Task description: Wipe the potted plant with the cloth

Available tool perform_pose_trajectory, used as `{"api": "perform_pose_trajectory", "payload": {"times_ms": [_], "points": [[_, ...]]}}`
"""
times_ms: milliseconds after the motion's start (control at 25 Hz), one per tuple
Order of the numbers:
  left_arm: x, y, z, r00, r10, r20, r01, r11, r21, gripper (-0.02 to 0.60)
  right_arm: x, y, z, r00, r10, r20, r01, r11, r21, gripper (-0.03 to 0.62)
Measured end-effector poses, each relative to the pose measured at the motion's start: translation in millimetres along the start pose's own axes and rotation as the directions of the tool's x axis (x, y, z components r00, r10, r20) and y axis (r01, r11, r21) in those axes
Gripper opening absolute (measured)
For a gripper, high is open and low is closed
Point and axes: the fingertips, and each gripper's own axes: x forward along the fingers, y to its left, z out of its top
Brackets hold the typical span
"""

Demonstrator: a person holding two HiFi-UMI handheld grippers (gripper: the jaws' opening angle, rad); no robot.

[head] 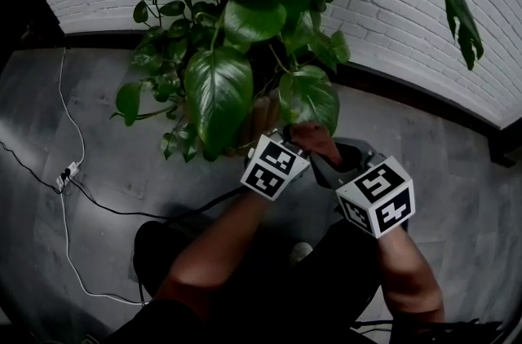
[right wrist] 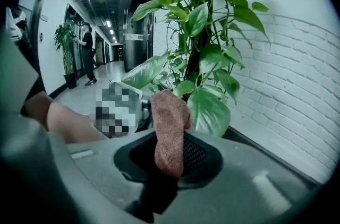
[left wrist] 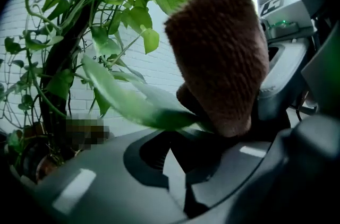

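Note:
The potted plant (head: 220, 81) stands against the wall, its large green leaves hanging over both grippers. My right gripper (head: 342, 163) is shut on a brown cloth (right wrist: 171, 122), which sticks up from its jaws. In the left gripper view the cloth (left wrist: 220, 53) presses on the tip of a long leaf (left wrist: 138, 103). That tip lies at the jaws of my left gripper (left wrist: 196, 130), which looks shut on it. In the head view the cloth (head: 314, 140) sits just under a broad leaf (head: 308, 98), between the two marker cubes.
A white brick wall (head: 408, 16) with a dark baseboard runs behind the plant. A white cable and power strip (head: 67, 171) lie on the grey floor at the left. Down the corridor stand a person (right wrist: 86, 53) and another plant (right wrist: 66, 42).

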Motion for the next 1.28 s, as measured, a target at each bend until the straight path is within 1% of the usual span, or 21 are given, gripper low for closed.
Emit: {"api": "perform_pose_trajectory", "payload": {"times_ms": [120, 200, 280, 360, 440, 520, 640, 760, 840, 880, 960, 1120, 1200, 1280], "points": [[0.1, -1.5, 1.6, 1.000, -0.005, 0.003, 0.005, 1.000, 0.001, 0.015, -11.1, -0.1, -0.9, 1.000, 0.003, 0.027, -0.004, 1.000, 0.019, 0.065], [1.0, -2.8, 2.9, 1.000, -0.008, 0.005, 0.008, 1.000, 0.001, 0.015, -24.2, -4.3, 13.9, 0.997, -0.010, 0.071, 0.010, 1.000, 0.004, 0.065], [2.7, -3.7, 3.5, 1.000, -0.011, 0.009, 0.012, 1.000, -0.010, 0.015, -35.3, -14.2, 35.4, 0.993, -0.037, 0.114, 0.041, 0.999, -0.034, 0.066], [4.9, -5.4, 4.4, 1.000, -0.019, 0.017, 0.019, 0.999, -0.035, 0.015, -38.4, -29.6, 55.5, 0.989, -0.067, 0.135, 0.079, 0.994, -0.081, 0.066], [7.5, -5.8, 5.1, 1.000, -0.019, 0.022, 0.020, 0.999, -0.048, 0.015, -31.4, -47.9, 69.1, 0.988, -0.090, 0.128, 0.106, 0.987, -0.124, 0.066], [9.9, -5.6, 4.9, 1.000, -0.016, 0.021, 0.017, 0.998, -0.054, 0.015, -17.5, -61.8, 79.3, 0.989, -0.099, 0.106, 0.118, 0.975, -0.189, 0.066], [12.8, -4.6, 5.8, 1.000, -0.004, 0.026, 0.006, 0.998, -0.061, 0.015, 8.0, -68.5, 90.0, 0.994, -0.092, 0.059, 0.107, 0.939, -0.327, 0.065], [13.6, -3.0, 8.6, 0.999, 0.007, 0.033, -0.005, 0.998, -0.060, 0.015, 28.9, -72.7, 91.5, 0.994, -0.108, 0.019, 0.104, 0.877, -0.470, 0.064], [13.5, -2.9, 9.0, 0.999, 0.009, 0.032, -0.007, 0.998, -0.063, 0.015, 37.2, -76.9, 89.9, 0.993, -0.117, 0.005, 0.102, 0.845, -0.525, 0.064], [13.4, -3.2, 9.2, 0.999, 0.008, 0.032, -0.006, 0.998, -0.068, 0.015, 40.0, -79.1, 89.0, 0.993, -0.116, 0.001, 0.099, 0.842, -0.531, 0.065], [13.1, -2.3, 9.9, 0.999, 0.007, 0.034, -0.005, 0.997, -0.076, 0.015, 44.1, -82.7, 86.0, 0.995, -0.099, -0.001, 0.085, 0.857, -0.508, 0.066], [12.3, -0.2, 11.0, 0.999, -0.001, 0.047, 0.006, 0.995, -0.100, 0.015, 46.8, -91.5, 69.8, 0.998, -0.056, 0.006, 0.053, 0.910, -0.411, 0.065], [11.6, 0.8, 11.9, 0.999, -0.005, 0.051, 0.011, 0.994, -0.107, 0.015, 47.2, -95.1, 60.9, 0.999, -0.044, 0.004, 0.043, 0.922, -0.384, 0.065], [11.5, 0.3, 11.9, 0.999, -0.010, 0.050, 0.015, 0.994, -0.109, 0.015, 46.1, -96.0, 52.9, 0.999, -0.040, 0.000, 0.037, 0.927, -0.373, 0.064]]}}
